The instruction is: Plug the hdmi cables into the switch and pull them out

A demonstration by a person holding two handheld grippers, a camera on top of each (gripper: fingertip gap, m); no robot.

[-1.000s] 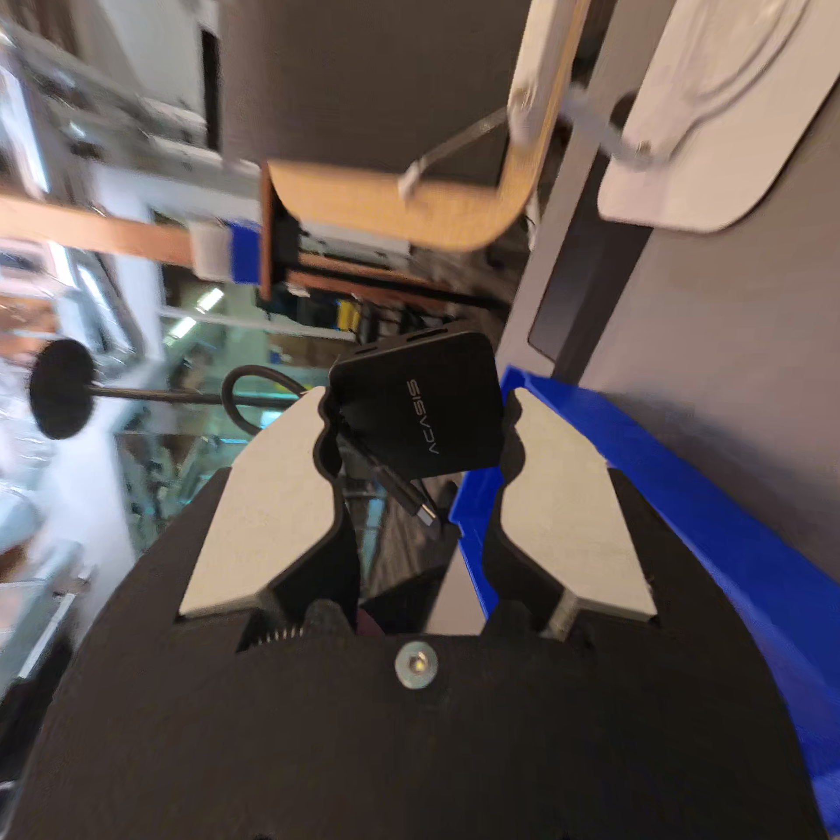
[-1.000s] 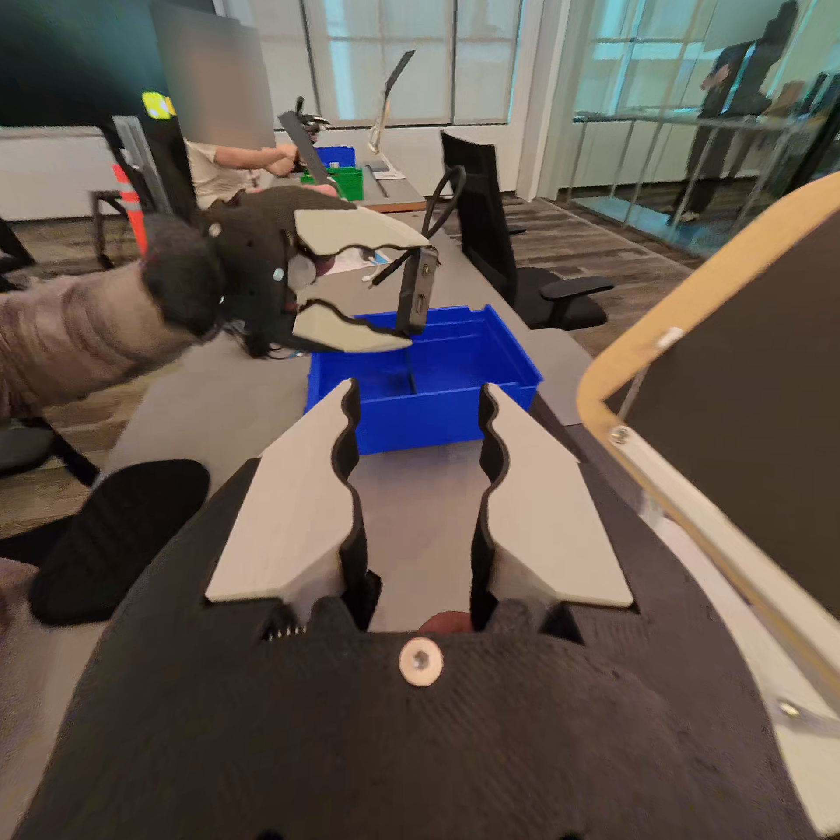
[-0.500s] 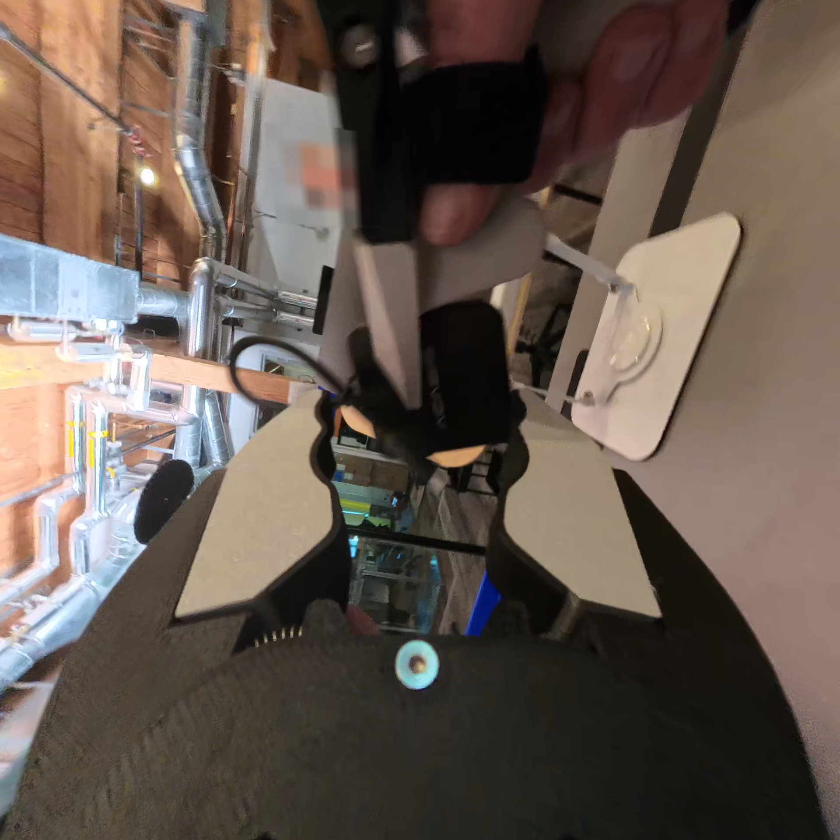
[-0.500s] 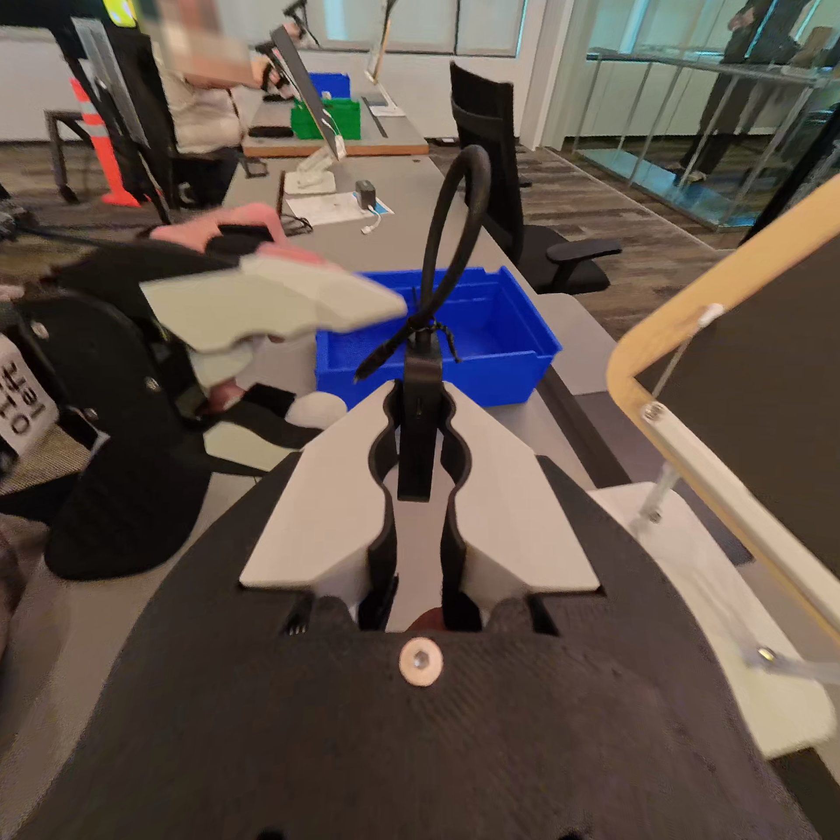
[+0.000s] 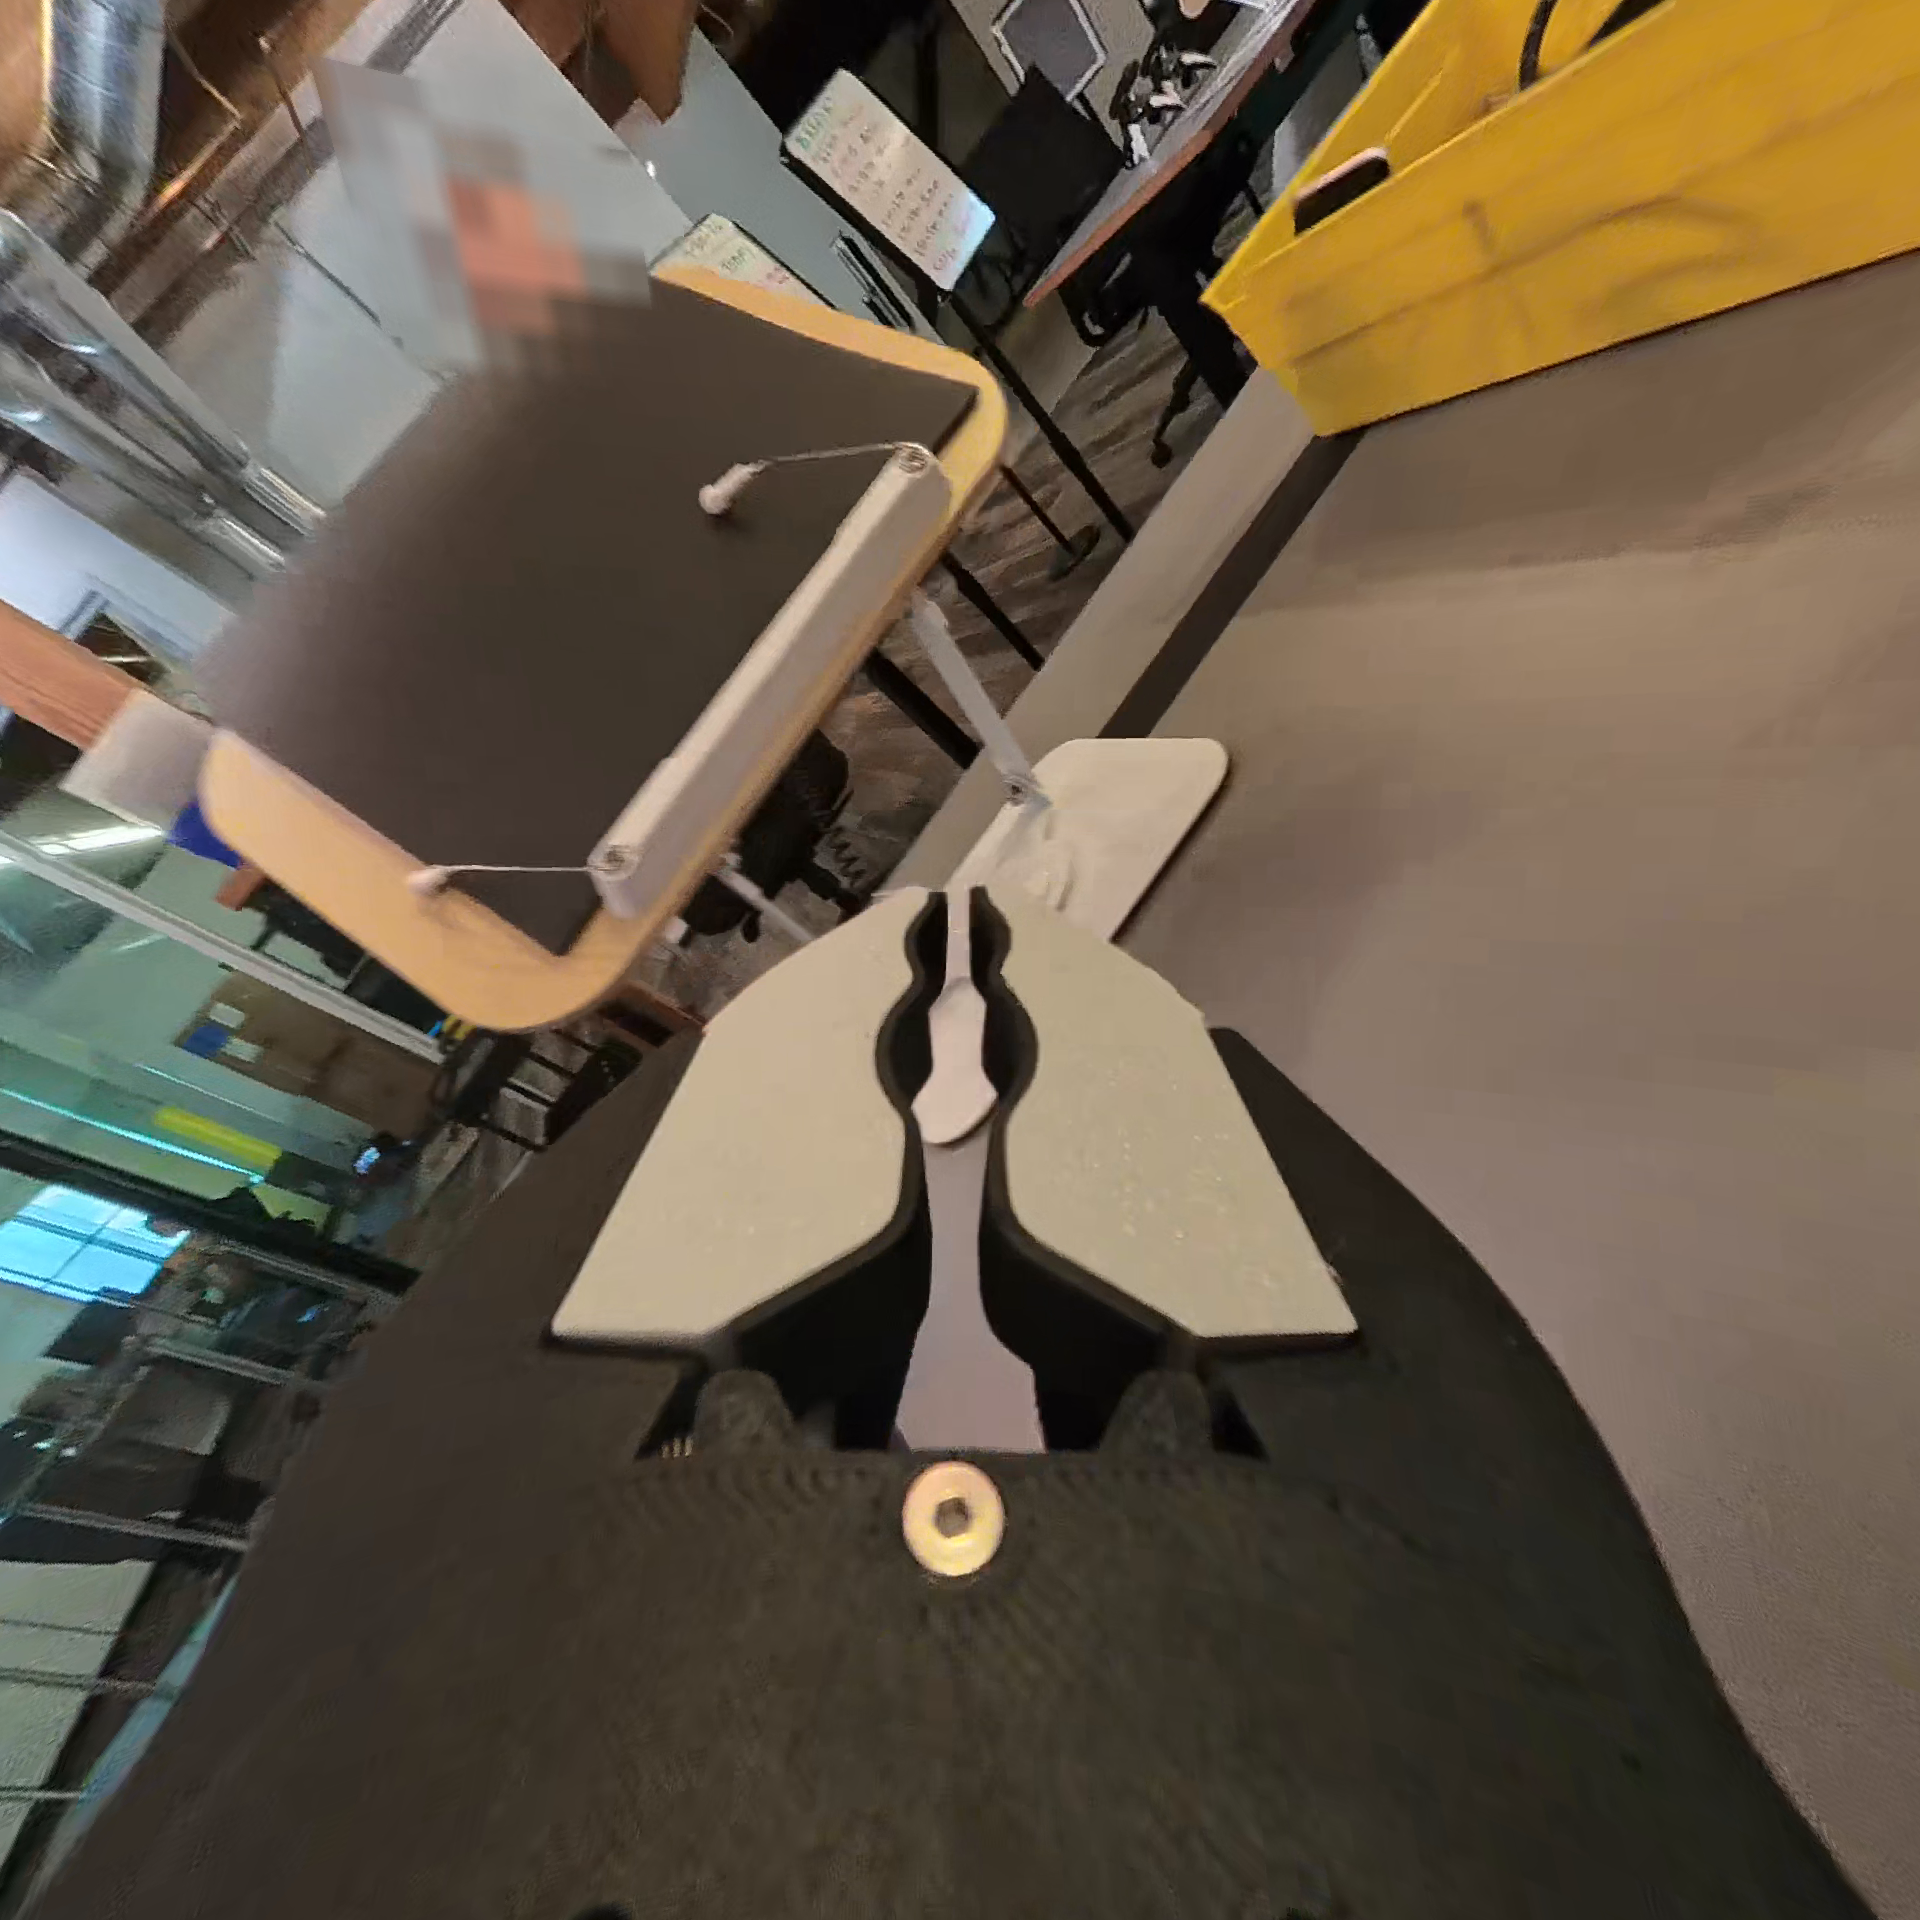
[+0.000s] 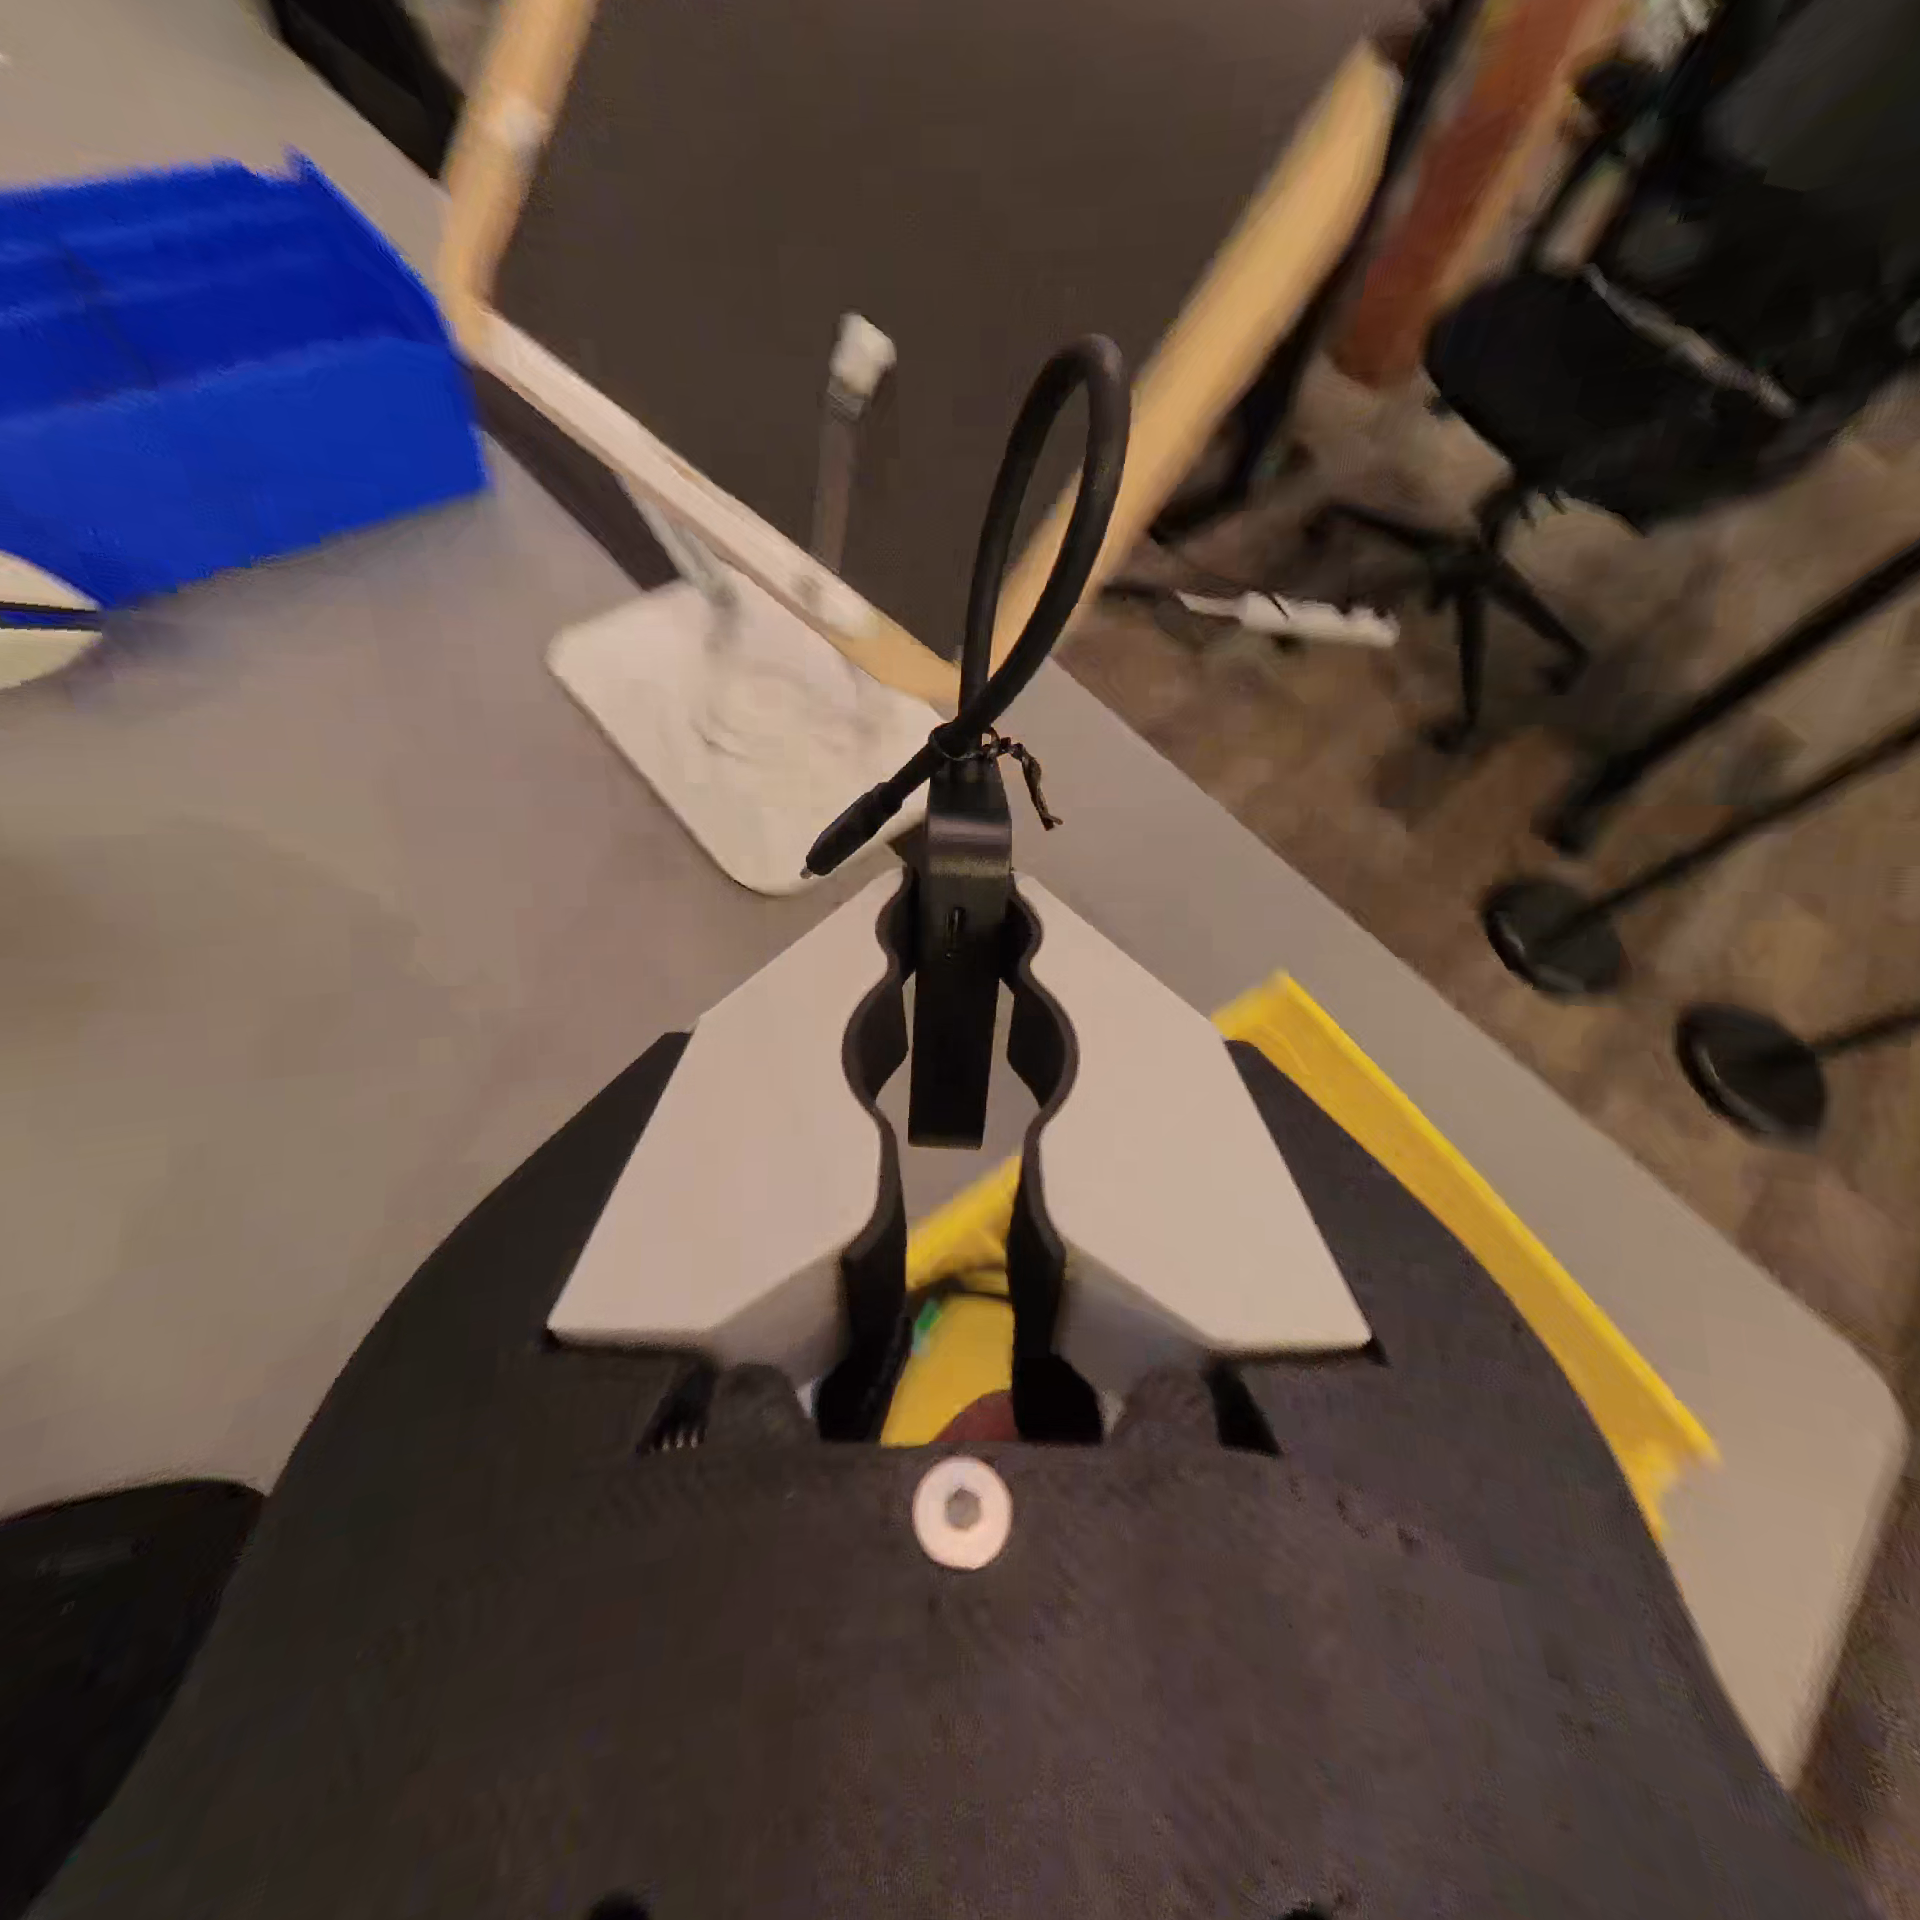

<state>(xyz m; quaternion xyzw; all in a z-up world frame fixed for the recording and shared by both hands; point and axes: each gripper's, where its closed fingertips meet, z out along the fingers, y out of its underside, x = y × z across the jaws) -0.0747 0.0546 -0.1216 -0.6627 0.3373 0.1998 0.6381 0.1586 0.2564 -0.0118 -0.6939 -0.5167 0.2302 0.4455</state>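
mid-frame, the right gripper (image 6: 956, 935) pinches the switch (image 6: 954, 997) edge-on, its looped cable (image 6: 1039, 540) upward, probably keeping ports reachable; the left gripper (image 5: 958, 925) is nearly closed, empty.

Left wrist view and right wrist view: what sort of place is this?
Probably an open-plan office or lab workspace: long grey desk, black office chair on a wood-look floor, whiteboard and more desks behind.
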